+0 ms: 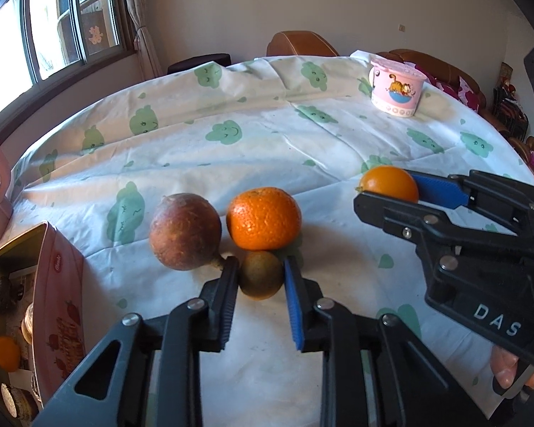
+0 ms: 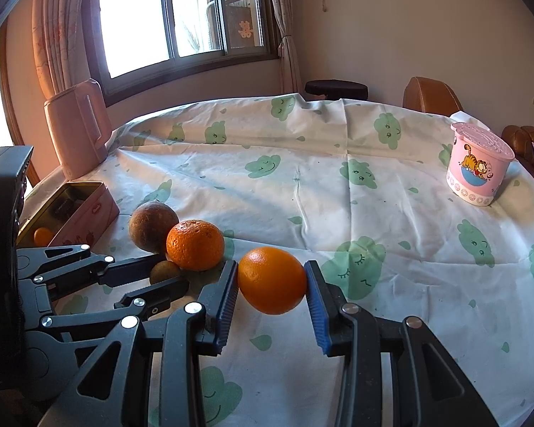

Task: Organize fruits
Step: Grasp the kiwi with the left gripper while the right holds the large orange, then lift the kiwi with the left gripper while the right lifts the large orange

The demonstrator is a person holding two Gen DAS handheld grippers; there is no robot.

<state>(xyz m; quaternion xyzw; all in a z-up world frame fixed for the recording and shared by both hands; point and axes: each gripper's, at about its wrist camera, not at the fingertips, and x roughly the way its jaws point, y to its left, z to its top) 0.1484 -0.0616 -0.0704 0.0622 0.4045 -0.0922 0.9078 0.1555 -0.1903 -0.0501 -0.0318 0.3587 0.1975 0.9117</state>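
Observation:
A small brown-green fruit [image 1: 261,277] lies on the tablecloth, and my left gripper [image 1: 261,267] is shut on it, a pad against each side. Just behind it sit a bumpy tangerine [image 1: 263,219] and a reddish-brown round fruit [image 1: 185,231], side by side. The right wrist view shows my right gripper [image 2: 271,267] shut on a smooth orange [image 2: 272,279]; whether that orange rests on the cloth I cannot tell. The left wrist view shows the same right gripper [image 1: 386,188] and orange [image 1: 389,182] off to the right.
An open pink tin box [image 1: 58,284] stands at the left with an orange fruit [image 1: 5,354] and other items inside. A pink lidded cup [image 2: 478,163] stands at the far right, a pink kettle [image 2: 78,128] at the far left. Chairs ring the round table.

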